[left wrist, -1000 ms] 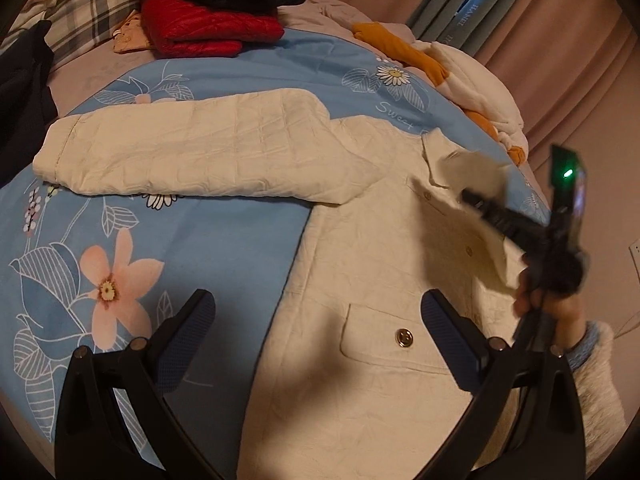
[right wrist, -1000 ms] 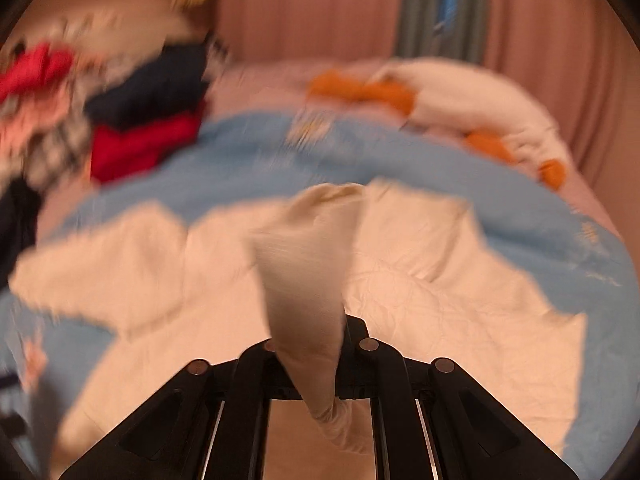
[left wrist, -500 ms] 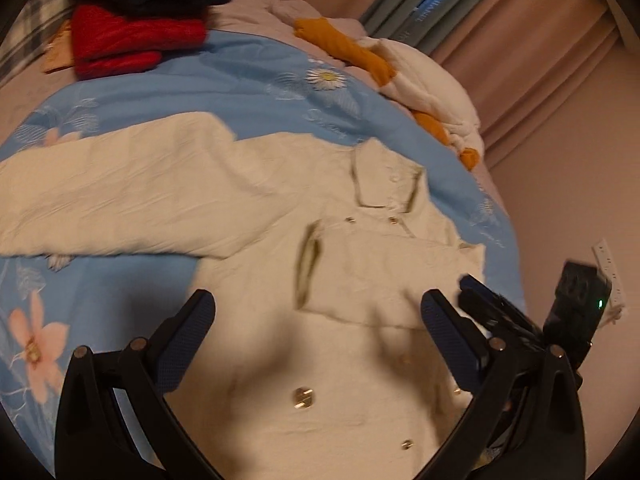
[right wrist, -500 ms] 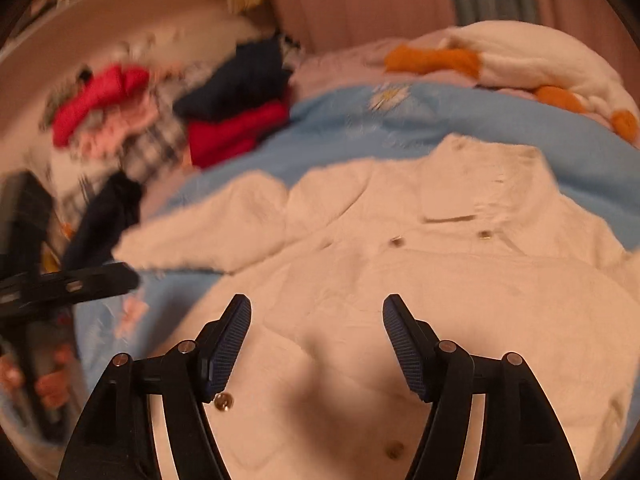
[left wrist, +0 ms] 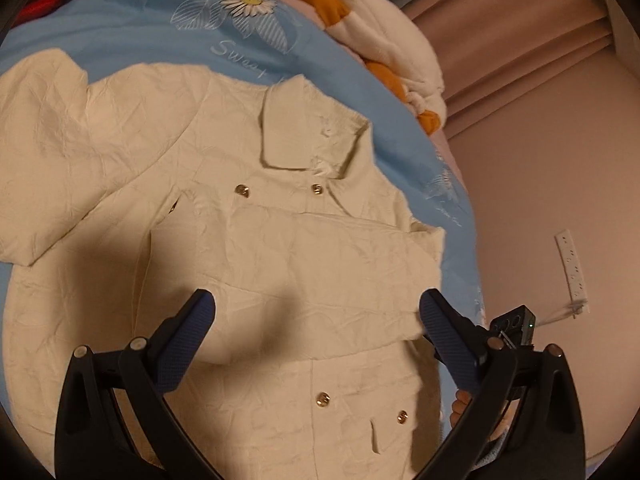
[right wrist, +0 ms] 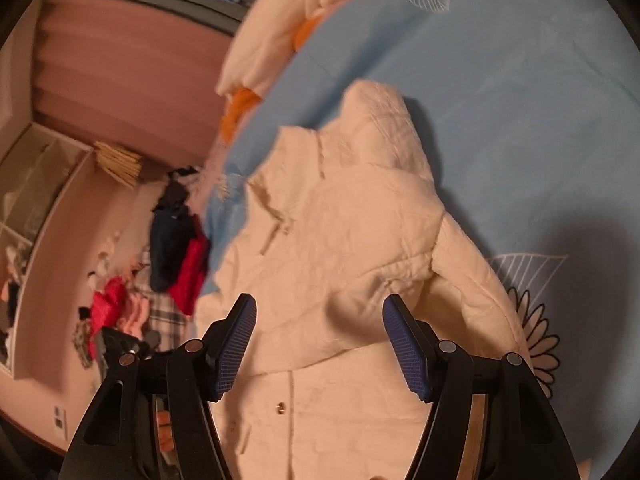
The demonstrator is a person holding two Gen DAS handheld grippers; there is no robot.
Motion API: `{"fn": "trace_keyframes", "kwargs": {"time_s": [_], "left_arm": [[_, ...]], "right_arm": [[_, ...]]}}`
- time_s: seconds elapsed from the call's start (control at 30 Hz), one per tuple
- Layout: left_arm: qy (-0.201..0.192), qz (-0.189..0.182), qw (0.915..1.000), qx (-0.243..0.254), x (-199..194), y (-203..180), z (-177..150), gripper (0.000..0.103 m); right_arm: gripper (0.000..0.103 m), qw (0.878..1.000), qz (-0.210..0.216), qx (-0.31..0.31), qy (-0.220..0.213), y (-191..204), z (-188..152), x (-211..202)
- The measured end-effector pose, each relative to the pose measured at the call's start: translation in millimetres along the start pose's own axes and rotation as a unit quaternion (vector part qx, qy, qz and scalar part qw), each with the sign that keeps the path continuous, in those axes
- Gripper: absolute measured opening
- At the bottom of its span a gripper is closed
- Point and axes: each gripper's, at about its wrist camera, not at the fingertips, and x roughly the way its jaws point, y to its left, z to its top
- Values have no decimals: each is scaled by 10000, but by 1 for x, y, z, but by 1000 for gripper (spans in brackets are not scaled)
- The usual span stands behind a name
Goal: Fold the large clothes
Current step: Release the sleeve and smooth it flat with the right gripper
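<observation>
A cream quilted jacket (left wrist: 248,248) lies front up on a bed under a blue flowered duvet (left wrist: 140,20). Over on the left its one sleeve (left wrist: 44,152) stretches out sideways across the cover. Further in, the collar (left wrist: 304,132) sits flat at the top, with two brass buttons just below it, and the other sleeve (left wrist: 320,276) is folded across the chest as a broad band. Below that band are more buttons and a pocket flap.

The left gripper (left wrist: 316,332) hangs over the jacket's middle with its blue-padded jaws standing wide and nothing between them. Just beyond its right finger a bit of the other handheld tool (left wrist: 516,326) shows, with a small green light, at the edge of the bed.

The right gripper (right wrist: 318,348) looks along the jacket (right wrist: 340,248) from the side. Its jaws have just been opening, and they stand well apart above the folded sleeve, not pinching the cloth.

At the far side of the bed is a heap of white and orange bedding (left wrist: 384,48). Against the wall there is a pile of red, navy and checked clothes (right wrist: 176,264).
</observation>
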Motion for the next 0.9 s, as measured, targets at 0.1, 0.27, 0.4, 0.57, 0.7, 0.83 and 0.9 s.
{"fn": "trace_keyframes", "kwargs": {"time_s": [0.1,0.27,0.4,0.57,0.7,0.83,0.9], "left_arm": [[-35,155,9999,3,10,4,0,102],[-27,465,9987,189,27,4,-1,102],[176,848,9956,364,49,8,-1,103],[328,972,9932,556,53,13,-3,102],[94,822,9958,401,34,13,5,102],[-138,515,9976,449,19,-3,11,102],[-82,244,9980,577,25,-16,13,102]], "right_arm": [[68,9996,79,248,-97,-7,8,16],[48,9938,93,776,-792,-42,15,-2],[39,9902,139,1039,-927,-55,15,-6],[53,9979,-454,-125,-447,-10,22,-28],[61,9899,-804,-458,-1075,3,55,-46],[62,9909,-964,-148,-926,-22,93,-20],[62,9926,-773,-28,-935,-32,107,-6]]}}
